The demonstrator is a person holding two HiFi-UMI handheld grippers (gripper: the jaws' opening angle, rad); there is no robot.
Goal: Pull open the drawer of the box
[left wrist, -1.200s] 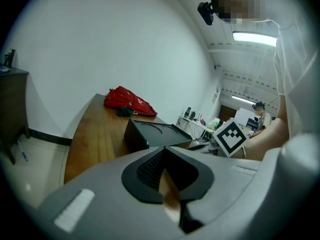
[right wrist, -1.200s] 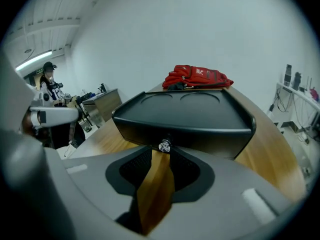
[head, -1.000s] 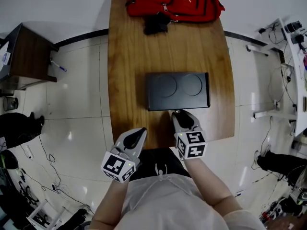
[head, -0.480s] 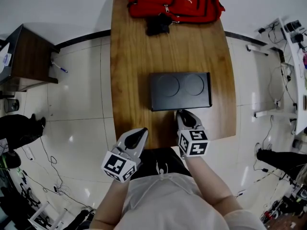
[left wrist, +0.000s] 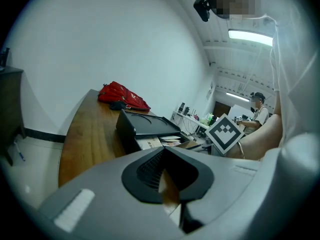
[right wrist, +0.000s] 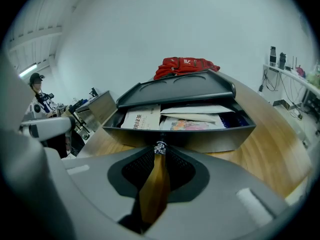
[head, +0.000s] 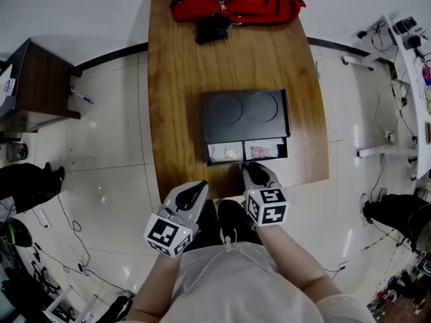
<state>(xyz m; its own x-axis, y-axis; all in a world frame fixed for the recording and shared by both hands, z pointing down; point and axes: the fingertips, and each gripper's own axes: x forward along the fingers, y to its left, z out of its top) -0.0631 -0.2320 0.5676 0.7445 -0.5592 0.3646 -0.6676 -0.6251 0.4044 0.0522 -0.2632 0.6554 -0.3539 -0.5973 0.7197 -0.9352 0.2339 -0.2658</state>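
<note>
Black drawer (right wrist: 192, 143) now open — right gripper (head: 250, 170) jaws, just closed, pinch its knob (right wrist: 160, 148); left gripper (left wrist: 164, 156) jaws together.

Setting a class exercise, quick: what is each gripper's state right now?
Left gripper: shut, holding nothing.
Right gripper: jaws have just been closing, now clamped on the drawer knob.

The flat black box (head: 244, 110), its lid bearing two round recesses, lies mid-tabletop (head: 182, 79). Its drawer (head: 246, 151) stands partly pulled out, holds papers (right wrist: 141, 118), and carries a small metal knob (right wrist: 160, 147) at front centre.
</note>
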